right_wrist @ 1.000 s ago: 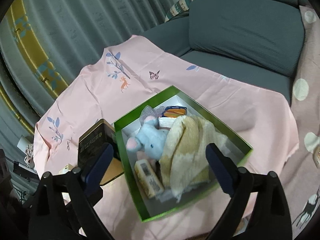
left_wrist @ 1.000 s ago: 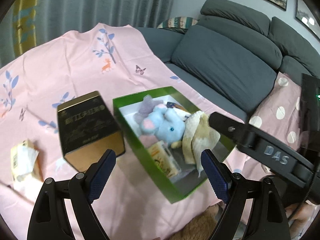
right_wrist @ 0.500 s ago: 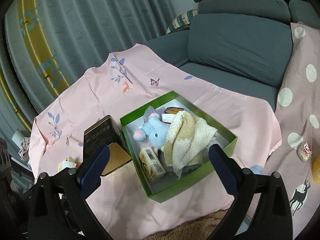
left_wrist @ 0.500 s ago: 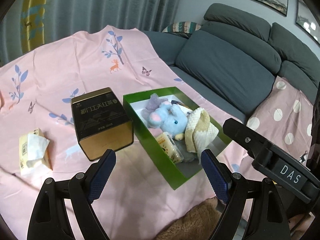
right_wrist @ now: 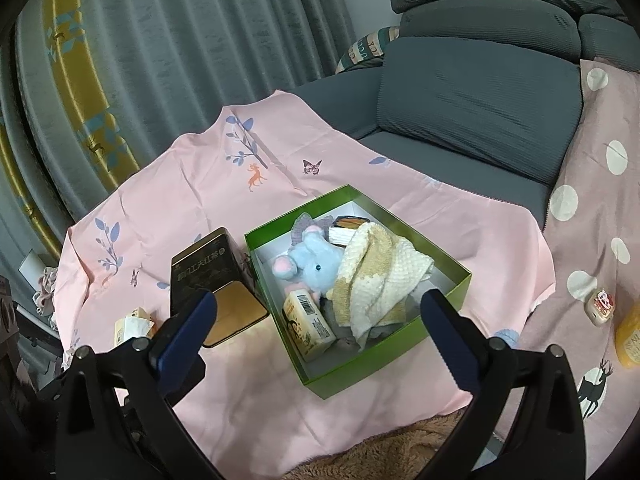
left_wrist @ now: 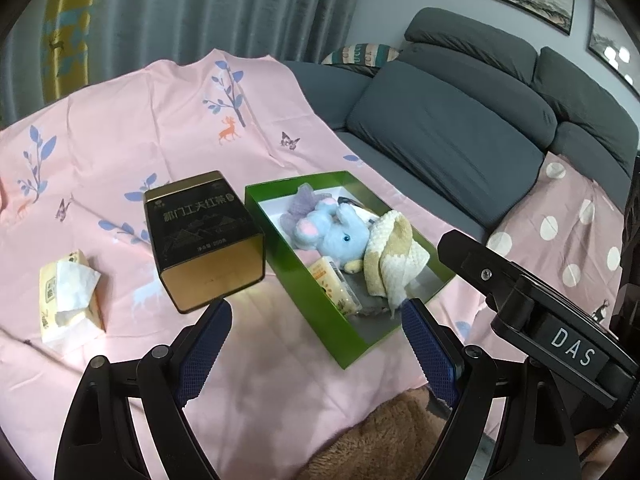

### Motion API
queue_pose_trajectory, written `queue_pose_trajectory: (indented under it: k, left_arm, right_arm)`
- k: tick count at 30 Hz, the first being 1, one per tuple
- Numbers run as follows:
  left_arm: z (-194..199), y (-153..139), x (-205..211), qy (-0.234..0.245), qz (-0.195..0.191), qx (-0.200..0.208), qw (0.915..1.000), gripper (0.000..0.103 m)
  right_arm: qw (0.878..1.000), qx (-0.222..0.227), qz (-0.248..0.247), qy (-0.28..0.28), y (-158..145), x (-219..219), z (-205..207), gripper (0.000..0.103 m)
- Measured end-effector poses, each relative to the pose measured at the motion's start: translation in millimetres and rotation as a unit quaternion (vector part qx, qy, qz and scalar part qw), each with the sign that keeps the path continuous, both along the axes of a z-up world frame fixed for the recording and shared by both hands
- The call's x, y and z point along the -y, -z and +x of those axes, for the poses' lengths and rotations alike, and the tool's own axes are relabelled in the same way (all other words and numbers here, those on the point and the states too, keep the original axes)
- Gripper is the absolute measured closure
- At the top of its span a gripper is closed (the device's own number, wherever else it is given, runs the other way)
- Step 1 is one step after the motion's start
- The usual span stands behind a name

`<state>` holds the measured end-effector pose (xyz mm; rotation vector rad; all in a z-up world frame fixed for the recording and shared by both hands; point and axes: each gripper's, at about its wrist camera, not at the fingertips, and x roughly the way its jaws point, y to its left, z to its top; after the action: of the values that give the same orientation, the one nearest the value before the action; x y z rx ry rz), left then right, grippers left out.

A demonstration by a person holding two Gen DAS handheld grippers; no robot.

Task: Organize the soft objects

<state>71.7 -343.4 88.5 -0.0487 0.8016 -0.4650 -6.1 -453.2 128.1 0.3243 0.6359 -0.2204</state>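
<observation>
A green box (left_wrist: 320, 304) (right_wrist: 400, 356) sits on the pink cloth. Inside it lie a blue plush mouse (left_wrist: 340, 236) (right_wrist: 316, 264), a cream and tan knitted cloth (left_wrist: 394, 256) (right_wrist: 384, 276) and a yellow tissue pack (left_wrist: 334, 284) (right_wrist: 310, 324). My left gripper (left_wrist: 316, 344) hangs open above the cloth, short of the box's near corner, holding nothing. My right gripper (right_wrist: 320, 328) is also open and empty, raised well back from the box. The right tool's black body (left_wrist: 540, 312) shows at the right of the left wrist view.
A black and gold tin (left_wrist: 204, 240) (right_wrist: 212, 280) stands left of the box. An opened tissue pack (left_wrist: 68, 296) (right_wrist: 132, 326) lies further left. A grey sofa (left_wrist: 460, 140) is behind, a polka-dot cloth (right_wrist: 592, 220) at right, a brown fluffy rug (left_wrist: 380, 440) below.
Both grippers have drawn back and up from the green box, so the box and tin look smaller and farther. The knitted cloth stays in the box. Both stay open.
</observation>
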Motion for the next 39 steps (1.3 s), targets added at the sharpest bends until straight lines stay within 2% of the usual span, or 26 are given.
queue_pose_trajectory:
  k: [39]
  left_arm:
    - [-3, 5, 10, 0.015, 0.003, -0.01, 0.9998, 0.016]
  right_arm:
    - [1.0, -0.01, 0.0, 0.018, 5, 4, -3, 0.001]
